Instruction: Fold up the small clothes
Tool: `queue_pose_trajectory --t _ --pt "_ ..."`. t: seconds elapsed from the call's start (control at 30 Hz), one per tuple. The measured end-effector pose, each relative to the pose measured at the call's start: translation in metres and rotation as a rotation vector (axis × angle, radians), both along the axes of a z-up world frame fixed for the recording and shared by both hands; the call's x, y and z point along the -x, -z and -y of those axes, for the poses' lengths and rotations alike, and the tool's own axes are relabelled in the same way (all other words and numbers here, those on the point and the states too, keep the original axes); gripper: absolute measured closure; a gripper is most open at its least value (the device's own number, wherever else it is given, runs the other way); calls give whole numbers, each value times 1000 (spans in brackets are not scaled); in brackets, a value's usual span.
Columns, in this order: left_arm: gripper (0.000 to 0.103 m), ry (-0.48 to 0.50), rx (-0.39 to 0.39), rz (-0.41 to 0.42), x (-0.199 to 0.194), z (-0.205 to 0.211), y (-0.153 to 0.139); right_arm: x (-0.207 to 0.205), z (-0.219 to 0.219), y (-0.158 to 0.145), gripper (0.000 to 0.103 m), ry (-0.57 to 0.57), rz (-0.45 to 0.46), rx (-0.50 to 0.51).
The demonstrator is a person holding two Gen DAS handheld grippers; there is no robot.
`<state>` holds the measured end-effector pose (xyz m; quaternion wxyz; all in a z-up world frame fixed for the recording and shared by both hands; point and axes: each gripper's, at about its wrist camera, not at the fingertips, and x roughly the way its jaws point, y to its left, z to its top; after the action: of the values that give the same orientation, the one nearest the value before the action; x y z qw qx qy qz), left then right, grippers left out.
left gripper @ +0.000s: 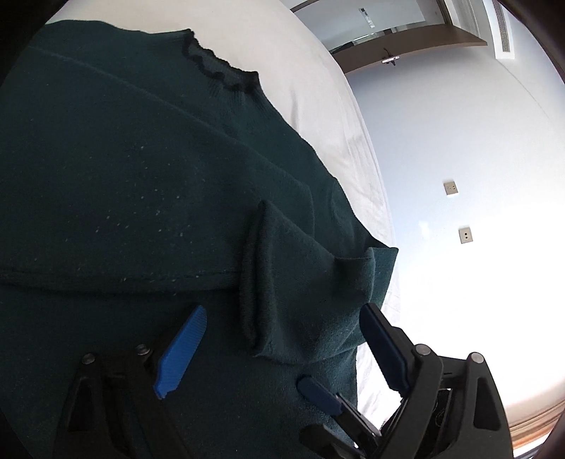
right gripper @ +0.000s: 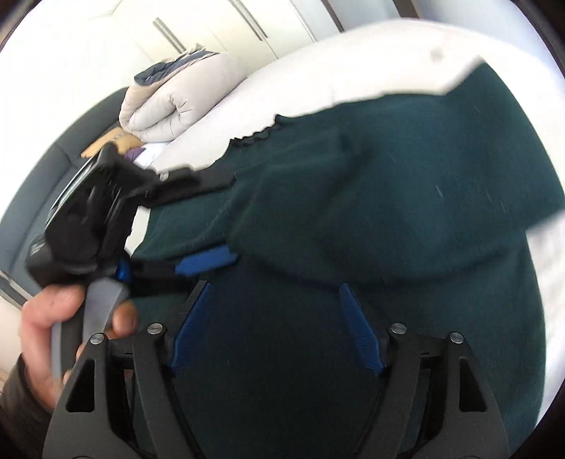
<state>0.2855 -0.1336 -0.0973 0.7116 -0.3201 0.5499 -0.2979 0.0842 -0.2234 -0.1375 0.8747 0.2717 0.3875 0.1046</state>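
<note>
A dark green knit sweater (left gripper: pixel 123 176) with a frilled neck (left gripper: pixel 219 70) lies spread on a white bed (left gripper: pixel 317 88). One sleeve is folded back over the body, and its cuff (left gripper: pixel 252 282) lies between the wide-apart blue pads of my left gripper (left gripper: pixel 282 310), which do not press on it. Low in that view, one blue fingertip (left gripper: pixel 314 388) belongs to the other gripper. My right gripper (right gripper: pixel 275 286) hovers open over the sweater (right gripper: pixel 388 194) with nothing clamped. At the left of the right wrist view, a hand (right gripper: pixel 46 325) holds the left gripper (right gripper: pixel 219 222).
A rolled pale quilt (right gripper: pixel 176 102) lies at the bed's far end beside a grey padded surface (right gripper: pixel 53 176), with white cupboard doors (right gripper: pixel 212 28) behind it. In the left wrist view the bed edge (left gripper: pixel 374 197) drops off to the right, toward a white wall with two sockets (left gripper: pixel 450 187).
</note>
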Motion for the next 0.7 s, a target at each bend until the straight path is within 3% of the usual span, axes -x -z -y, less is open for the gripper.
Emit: queue_pose_trajectory --t 0.03,0.07,0.1,0.13,0.17,0.2,0.3,0.37,0.57,0.7 --pt "30 9 -15 -5 -3 5 1 8 9 8 30 3 -4 -88" --pt "45 19 -31 -18 -8 10 4 20 23 8 30 5 19 -152" --pt "62 28 -45 -29 -11 15 6 30 36 3 30 8 50 -193" --pt "70 37 -63 -33 -12 18 6 34 41 4 30 8 68 -223" --pt "87 46 -81 -29 -13 20 5 37 44 5 30 4 74 -242" --pt "95 49 -92 -19 -11 23 4 36 44 7 30 1 82 -253" --pt "94 45 -105 58 -7 19 -14 40 48 12 30 -3 96 -265" --pt "94 33 -116 120 -7 12 -30 67 62 8 30 -4 102 -272" --pt "94 -43 -81 292 -17 -33 -73 56 59 11 30 -3 96 -256" --pt "94 -80 -137 425 -13 -60 -80 59 60 11 30 -5 88 -234"
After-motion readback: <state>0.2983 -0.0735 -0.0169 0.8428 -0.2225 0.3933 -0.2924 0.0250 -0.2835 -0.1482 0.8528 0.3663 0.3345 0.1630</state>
